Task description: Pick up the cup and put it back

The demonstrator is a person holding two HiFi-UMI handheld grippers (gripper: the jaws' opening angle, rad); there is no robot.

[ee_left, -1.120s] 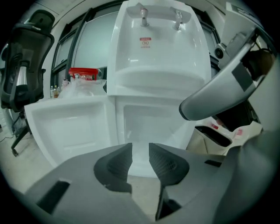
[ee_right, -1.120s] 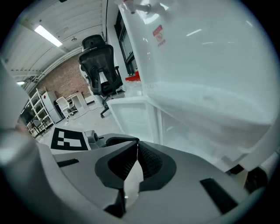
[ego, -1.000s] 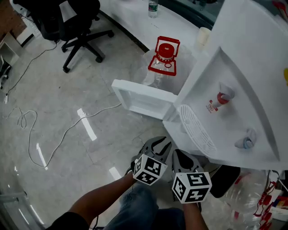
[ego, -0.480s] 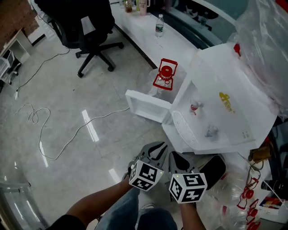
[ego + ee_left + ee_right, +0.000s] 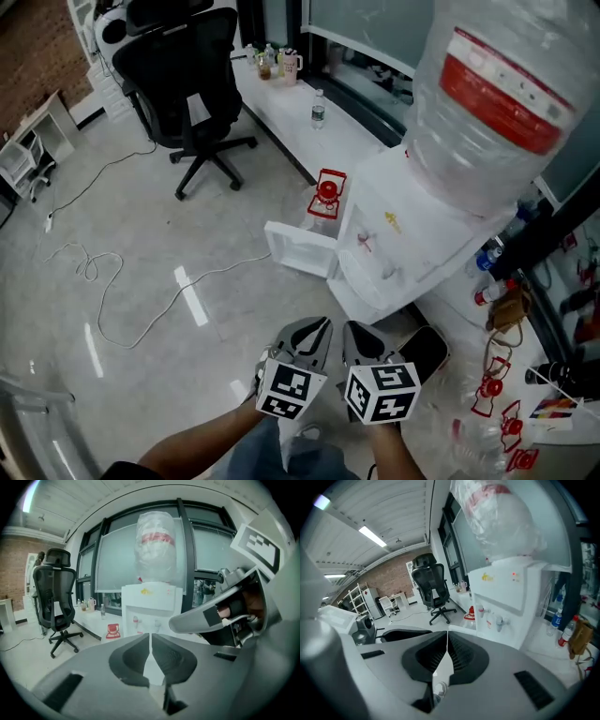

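No cup shows clearly in any view. My left gripper [image 5: 317, 330] and right gripper [image 5: 354, 334] hang side by side low in the head view, above the floor and short of the white water dispenser [image 5: 403, 225]. In the left gripper view the left gripper [image 5: 151, 637] has its jaws closing, only a sliver apart at the tips, with nothing between them. In the right gripper view the right gripper [image 5: 447, 634] has its jaws together and holds nothing. Both point toward the dispenser's taps [image 5: 145, 620], which stand well ahead.
A large water bottle [image 5: 497, 103] tops the dispenser. Its lower door [image 5: 300, 246] hangs open toward the floor, with a red-capped empty bottle [image 5: 325, 195] behind it. A black office chair [image 5: 192, 84] stands far left, a cable [image 5: 112, 281] lies on the floor, and a white counter [image 5: 281, 89] carries small bottles.
The head view has pulled back and up: the dispenser looks smaller and the big bottle on top has come into view. Both grippers stay side by side.
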